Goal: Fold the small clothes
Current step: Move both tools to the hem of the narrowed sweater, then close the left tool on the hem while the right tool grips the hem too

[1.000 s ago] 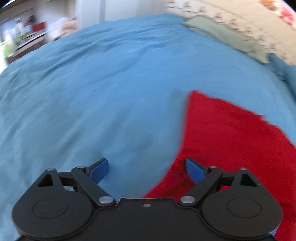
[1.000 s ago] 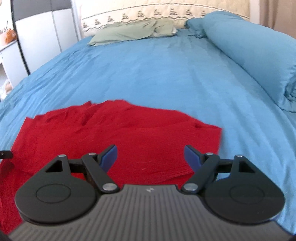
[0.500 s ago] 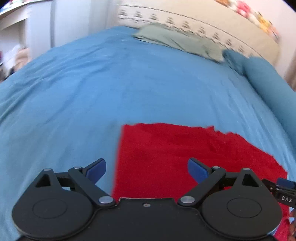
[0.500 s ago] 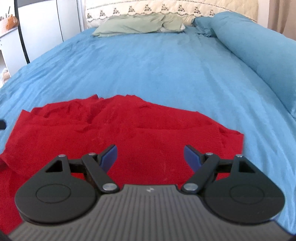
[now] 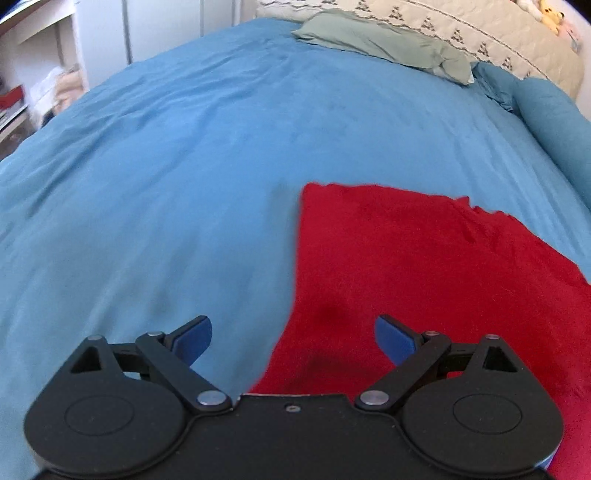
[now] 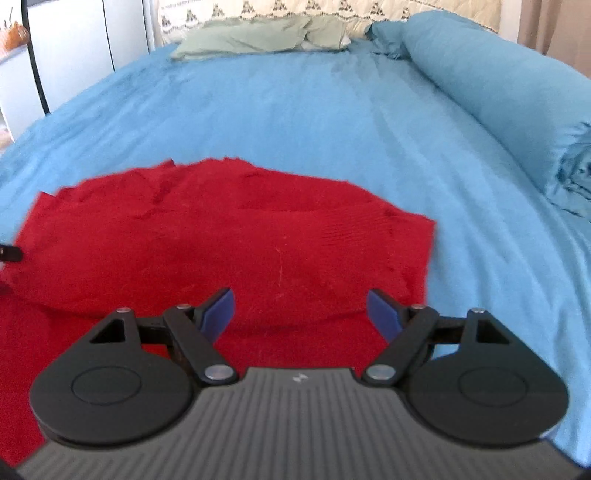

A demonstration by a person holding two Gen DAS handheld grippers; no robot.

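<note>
While both grippers hang just above the near end of a bed, neither one grips anything. Closest in the left wrist view, the left gripper has its blue-padded fingers spread wide, one finger over bare bedding and the other over red cloth, so that it straddles the garment's left edge. Closest in the right wrist view, the right gripper is likewise spread wide and empty, poised over the garment's near right part. Just beyond the fingers lies the task's thing, a red knit garment, spread mostly flat on the blue bedspread with one layer already lying over another; a soft ridge runs across it, and its far edge is uneven and rumpled. From the left wrist view its left edge looks straight and clean, ending in a far corner. It appears to be light, limp, fuzzy knitwear that would sag and stretch rather than hold a shape, and it would probably cling a little to the bedding instead of sliding. A sensible hold would be a pinch at the corners or along an edge, one gripper on each side, catching all layers together so the fold does not come apart. Farther off, a rolled blue duvet runs along the right side of the bed. Farthest away, a sage green pillow rests against a cream quilted headboard, with white cupboards to the left.
</note>
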